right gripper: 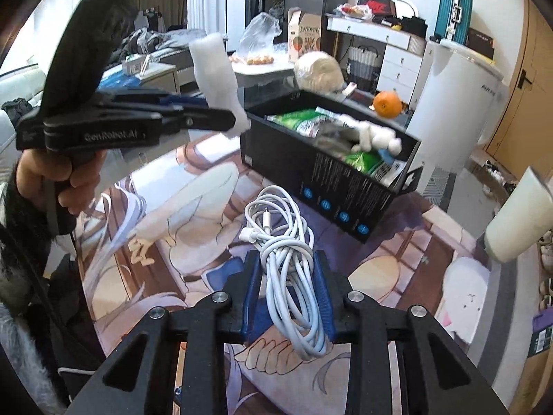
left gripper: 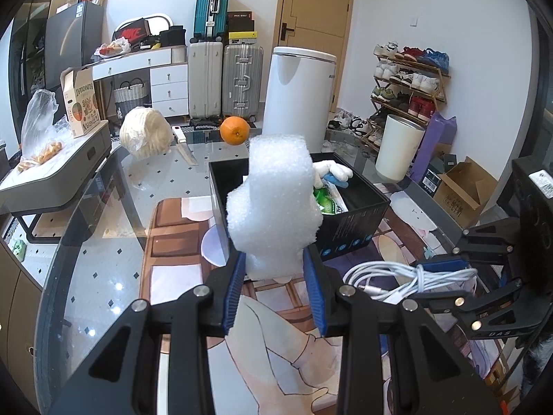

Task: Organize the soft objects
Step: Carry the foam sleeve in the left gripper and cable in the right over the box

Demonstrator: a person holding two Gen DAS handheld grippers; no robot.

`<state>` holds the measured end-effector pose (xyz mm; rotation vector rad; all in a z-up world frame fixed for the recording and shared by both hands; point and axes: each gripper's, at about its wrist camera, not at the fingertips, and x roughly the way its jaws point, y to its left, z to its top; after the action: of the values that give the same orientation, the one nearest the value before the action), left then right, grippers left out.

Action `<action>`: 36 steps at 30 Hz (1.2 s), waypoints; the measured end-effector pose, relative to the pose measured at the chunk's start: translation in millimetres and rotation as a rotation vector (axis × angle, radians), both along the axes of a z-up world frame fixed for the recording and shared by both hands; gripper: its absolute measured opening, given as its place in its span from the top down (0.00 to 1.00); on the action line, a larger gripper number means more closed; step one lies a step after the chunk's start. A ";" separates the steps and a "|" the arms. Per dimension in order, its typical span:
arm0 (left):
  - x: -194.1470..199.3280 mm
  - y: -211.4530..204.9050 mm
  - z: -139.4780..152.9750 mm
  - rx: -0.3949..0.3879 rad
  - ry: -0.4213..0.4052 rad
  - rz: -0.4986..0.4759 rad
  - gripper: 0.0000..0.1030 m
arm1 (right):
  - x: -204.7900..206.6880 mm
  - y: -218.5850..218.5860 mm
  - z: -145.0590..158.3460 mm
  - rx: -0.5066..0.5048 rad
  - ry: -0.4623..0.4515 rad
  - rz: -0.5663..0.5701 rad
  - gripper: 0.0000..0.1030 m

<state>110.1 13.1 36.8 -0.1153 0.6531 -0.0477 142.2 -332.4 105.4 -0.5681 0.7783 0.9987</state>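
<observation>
Beside the black box, the right gripper is pinching the coiled white cable, whose loose loops are risking snagging the box rim.

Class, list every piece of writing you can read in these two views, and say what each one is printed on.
"GenRobot.AI": on the side of the left gripper, right wrist view.
"DAS": on the right gripper, left wrist view.
"KUMQUAT", seen upside down: on the cardboard fruit box.
Swoosh logo, lettering blurred: red and black shoebox.
Too small or blurred to read: print on the black box, the green packets and the white bin.
</observation>
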 end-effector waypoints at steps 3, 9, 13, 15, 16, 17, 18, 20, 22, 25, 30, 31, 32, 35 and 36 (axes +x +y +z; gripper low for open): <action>0.8 1.3 3.1 0.001 -0.007 0.000 0.68 | 1.6 -2.1 11.6 0.026 -0.017 -0.010 0.71; 4.2 3.9 9.1 0.004 -0.021 0.000 0.68 | 8.0 -5.0 36.3 0.086 -0.056 -0.038 0.71; 9.4 5.0 13.3 0.006 -0.028 -0.001 0.68 | 22.8 -2.1 50.5 0.122 -0.077 -0.093 0.71; 13.7 6.6 15.5 0.005 -0.031 -0.003 0.68 | 30.7 1.6 53.8 0.127 -0.079 -0.116 0.71; 15.8 7.1 16.2 0.004 -0.031 -0.003 0.68 | 35.4 4.2 54.9 0.130 -0.080 -0.127 0.71; 18.8 8.0 16.4 0.002 -0.029 -0.005 0.68 | 40.5 7.4 55.5 0.133 -0.081 -0.139 0.71; 22.8 9.8 15.7 -0.004 -0.023 -0.007 0.68 | 44.3 10.7 55.1 0.132 -0.076 -0.144 0.71; 28.7 11.6 15.7 -0.004 -0.017 -0.003 0.68 | 52.9 18.3 53.8 0.131 -0.076 -0.163 0.71; 34.7 14.2 16.4 -0.004 -0.015 -0.002 0.68 | 62.1 26.7 51.3 0.131 -0.069 -0.174 0.71; 42.9 18.7 14.6 -0.007 -0.002 0.008 0.68 | 76.0 38.3 45.0 0.127 -0.053 -0.186 0.71; 57.2 28.2 9.9 0.008 0.039 0.035 0.68 | 90.0 53.3 37.4 0.121 -0.037 -0.184 0.71; 60.1 28.1 9.2 0.015 0.051 0.036 0.68 | 92.2 56.2 36.4 0.122 -0.033 -0.183 0.71; 63.6 28.3 8.0 0.024 0.064 0.036 0.68 | 93.5 57.6 36.1 0.124 -0.030 -0.181 0.71; 71.7 26.2 6.6 0.045 0.088 0.022 0.68 | 99.3 63.9 33.4 0.124 -0.021 -0.180 0.71; 74.6 25.5 6.9 0.051 0.093 0.018 0.68 | 100.9 65.4 32.3 0.124 -0.018 -0.178 0.71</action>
<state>184.8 38.7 43.7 -0.0748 0.7460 -0.0090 243.1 -267.0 137.7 -0.3935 0.7322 0.8697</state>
